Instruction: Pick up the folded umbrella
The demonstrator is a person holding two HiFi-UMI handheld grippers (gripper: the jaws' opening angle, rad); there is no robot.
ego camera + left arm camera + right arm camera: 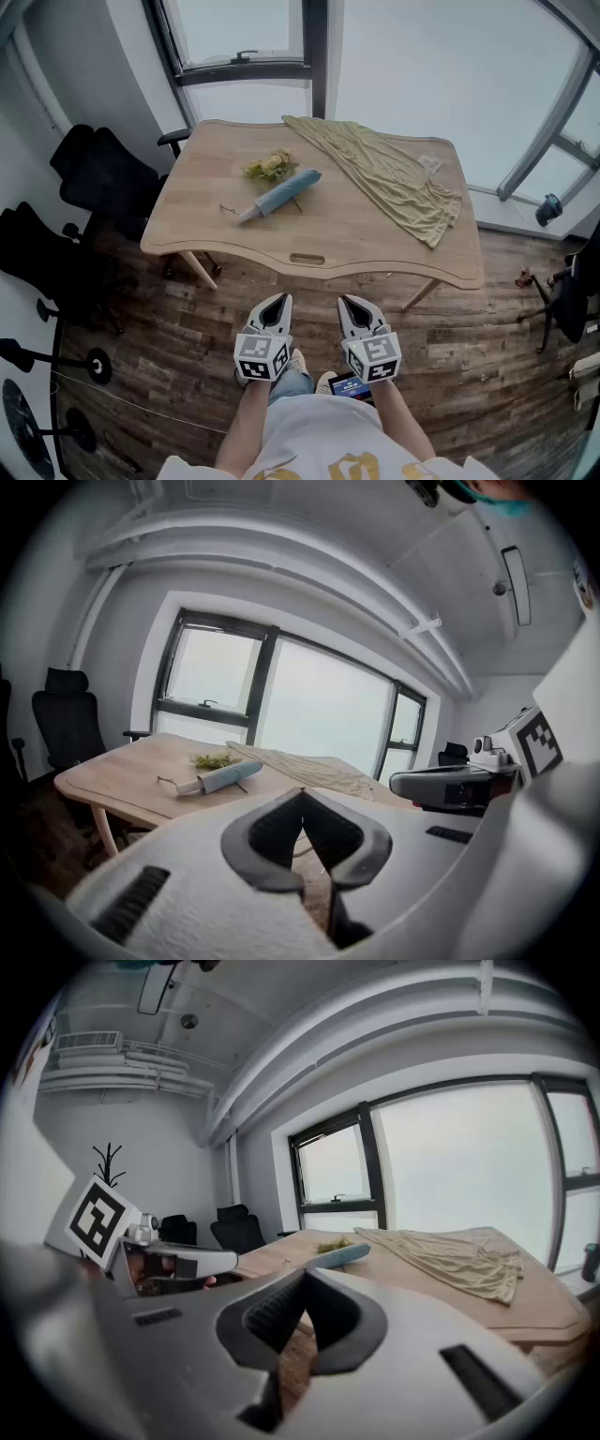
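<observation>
Person stands at the near edge of the table (347, 234), both tongs held low at the bottom centre of the head view, over the wooden floor (187, 319).

Left tongs (278, 300): jaws pressed together at the tips, nothing between them. Its own view shows the same, tips meeting (302, 793) with only table and floor seen through the gap behind.

Right tongs (350, 301): jaws also together, holding nothing; tips meet in its own view (305, 1273). The two tongs sit side by side, apart from each other, short of the table.

Folded umbrella (279, 195): pale blue, lying flat on the table, left of centre in the head view, handle end toward lower left. It is well apart from both tongs. Seen at mid-left in the left tongs' view (225, 777) and near centre in the right tongs' view (339, 1255).

A yellow-green sprig (270, 167) lies just beyond the umbrella, touching or nearly so. A tan cloth (394, 173) is spread over the table's right half. Black office chairs (103, 169) stand at the left; a large window (441, 66) fills the top.
</observation>
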